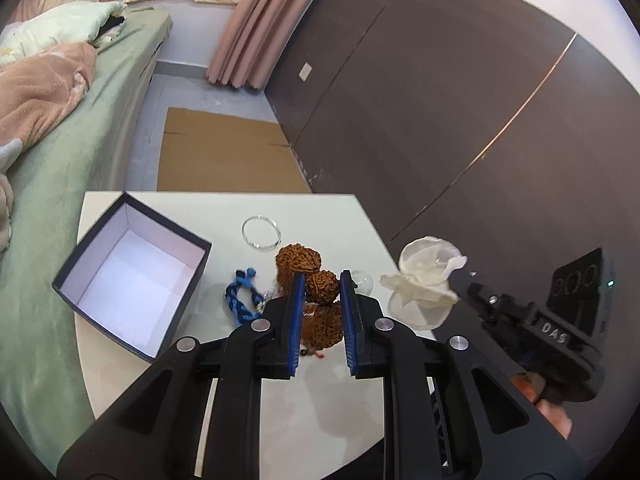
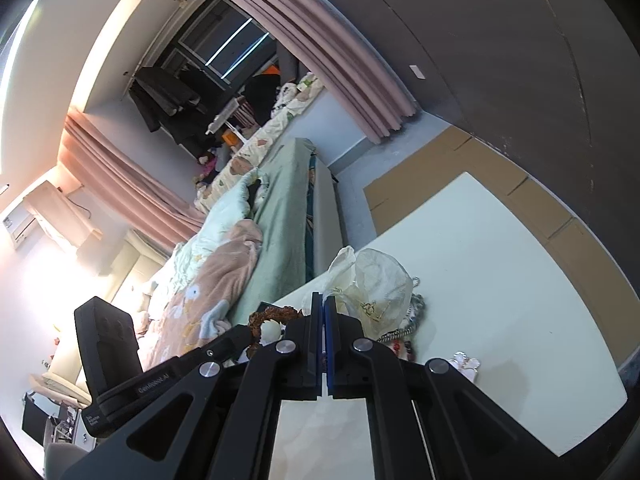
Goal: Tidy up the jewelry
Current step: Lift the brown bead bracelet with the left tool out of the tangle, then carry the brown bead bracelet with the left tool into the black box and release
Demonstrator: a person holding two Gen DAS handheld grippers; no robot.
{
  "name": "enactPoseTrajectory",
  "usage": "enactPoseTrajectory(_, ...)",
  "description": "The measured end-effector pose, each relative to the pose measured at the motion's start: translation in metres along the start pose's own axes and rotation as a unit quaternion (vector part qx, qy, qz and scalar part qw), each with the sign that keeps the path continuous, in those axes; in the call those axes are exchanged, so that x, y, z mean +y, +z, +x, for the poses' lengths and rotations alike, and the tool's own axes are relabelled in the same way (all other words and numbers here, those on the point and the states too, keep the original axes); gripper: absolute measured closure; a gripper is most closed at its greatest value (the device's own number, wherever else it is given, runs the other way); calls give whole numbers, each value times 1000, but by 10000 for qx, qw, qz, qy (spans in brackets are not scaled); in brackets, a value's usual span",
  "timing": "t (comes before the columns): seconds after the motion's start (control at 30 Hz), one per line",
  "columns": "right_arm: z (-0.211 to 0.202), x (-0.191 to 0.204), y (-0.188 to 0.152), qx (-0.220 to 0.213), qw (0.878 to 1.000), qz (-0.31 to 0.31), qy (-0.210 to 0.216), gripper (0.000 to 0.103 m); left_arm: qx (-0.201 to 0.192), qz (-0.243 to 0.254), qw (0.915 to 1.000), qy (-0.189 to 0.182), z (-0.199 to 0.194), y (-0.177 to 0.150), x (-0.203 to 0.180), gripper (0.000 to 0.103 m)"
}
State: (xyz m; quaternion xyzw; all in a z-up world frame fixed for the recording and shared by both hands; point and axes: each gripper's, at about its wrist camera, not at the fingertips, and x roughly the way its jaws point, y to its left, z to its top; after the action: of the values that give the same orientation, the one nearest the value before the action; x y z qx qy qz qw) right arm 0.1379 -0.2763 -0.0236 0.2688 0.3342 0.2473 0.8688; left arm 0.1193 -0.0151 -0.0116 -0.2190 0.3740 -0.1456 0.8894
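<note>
In the left wrist view my left gripper [image 1: 322,279] is shut on a bracelet of big brown knobbly beads [image 1: 294,260], one bead pinched between the blue pads, the rest hanging above the white table [image 1: 320,212]. An open dark box with a white inside [image 1: 132,276] stands to the left. A clear bangle [image 1: 261,232] and a blue braided bracelet [image 1: 240,300] lie on the table. My right gripper [image 2: 323,300] is shut on a translucent white pouch [image 2: 376,276] with a gold chain inside. That pouch [image 1: 424,280] hangs at the right of the left wrist view.
Beneath the pouch lie a silver chain [image 2: 396,334], red beads [image 2: 400,348] and a small silvery piece [image 2: 464,362]. A green bed [image 1: 60,184] runs along the table's left. Flat cardboard [image 1: 224,152] lies on the floor beyond. A dark wardrobe [image 1: 440,100] stands right.
</note>
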Motion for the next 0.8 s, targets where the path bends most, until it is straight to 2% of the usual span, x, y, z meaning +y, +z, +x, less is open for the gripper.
enactPoseTrajectory(0.37, 6, 23, 3, -32, 9992, -156, 378, 101, -690, -14, 9972, -275, -59, 28, -4, 85)
enactPoseTrajectory(0.6, 9, 34, 1, -23, 9981, -311, 523, 102, -856, -100, 9952, -458, -79, 36, -1, 85)
enactPoseTrajectory(0.8, 7, 35, 5, -61, 9977, -333, 581, 102, -1219, -107, 9896, -758, -112, 46, -5, 85)
